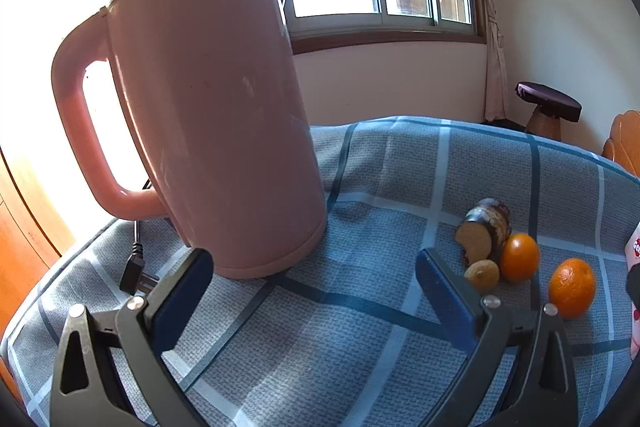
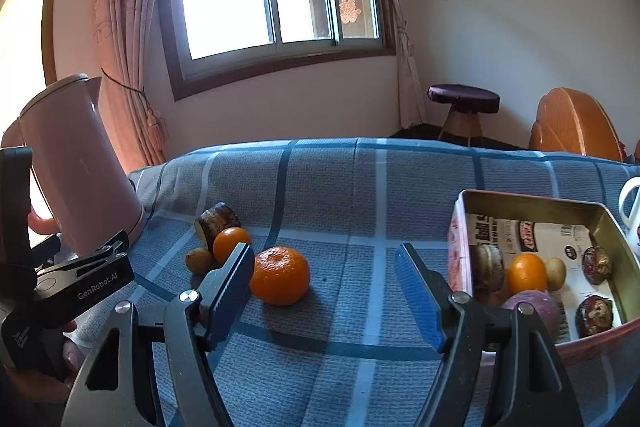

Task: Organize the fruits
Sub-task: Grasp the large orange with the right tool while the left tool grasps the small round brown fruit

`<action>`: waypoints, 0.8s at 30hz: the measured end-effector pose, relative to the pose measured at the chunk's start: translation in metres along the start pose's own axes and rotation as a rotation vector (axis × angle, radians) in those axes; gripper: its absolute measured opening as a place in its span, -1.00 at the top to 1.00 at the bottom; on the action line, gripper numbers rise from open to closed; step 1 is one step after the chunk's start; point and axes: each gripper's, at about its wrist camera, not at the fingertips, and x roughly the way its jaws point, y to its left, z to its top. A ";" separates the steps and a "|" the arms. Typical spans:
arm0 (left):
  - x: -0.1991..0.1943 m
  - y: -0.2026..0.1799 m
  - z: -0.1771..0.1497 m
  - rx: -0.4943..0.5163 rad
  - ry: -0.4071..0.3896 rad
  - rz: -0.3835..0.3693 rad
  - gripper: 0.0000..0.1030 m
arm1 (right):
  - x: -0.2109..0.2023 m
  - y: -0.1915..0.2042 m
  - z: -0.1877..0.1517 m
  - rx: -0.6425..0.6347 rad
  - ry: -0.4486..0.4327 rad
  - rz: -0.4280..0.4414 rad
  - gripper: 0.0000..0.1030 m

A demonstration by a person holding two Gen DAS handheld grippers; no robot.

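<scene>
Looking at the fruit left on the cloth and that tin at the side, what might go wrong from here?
The lone mandarin is round and lies free on the cloth, so a nudge from the open right gripper might roll it off. The small orange, the little brown fruit and the dark cut piece huddle together; grabbing one may knock the others. The tin is already quite full.
</scene>
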 end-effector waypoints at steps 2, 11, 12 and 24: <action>0.003 0.001 -0.001 0.004 0.008 0.012 -1.00 | 0.019 0.007 0.002 -0.016 0.075 0.021 -0.43; 0.017 0.000 0.000 0.044 0.052 0.031 -1.00 | 0.070 0.028 0.004 -0.056 0.259 0.032 -0.13; 0.018 0.000 0.000 0.048 0.054 0.033 -1.00 | 0.073 0.029 0.003 -0.057 0.277 0.031 -0.11; 0.020 -0.016 0.004 0.127 0.043 -0.034 -1.00 | 0.027 0.002 -0.006 0.082 0.141 0.089 0.07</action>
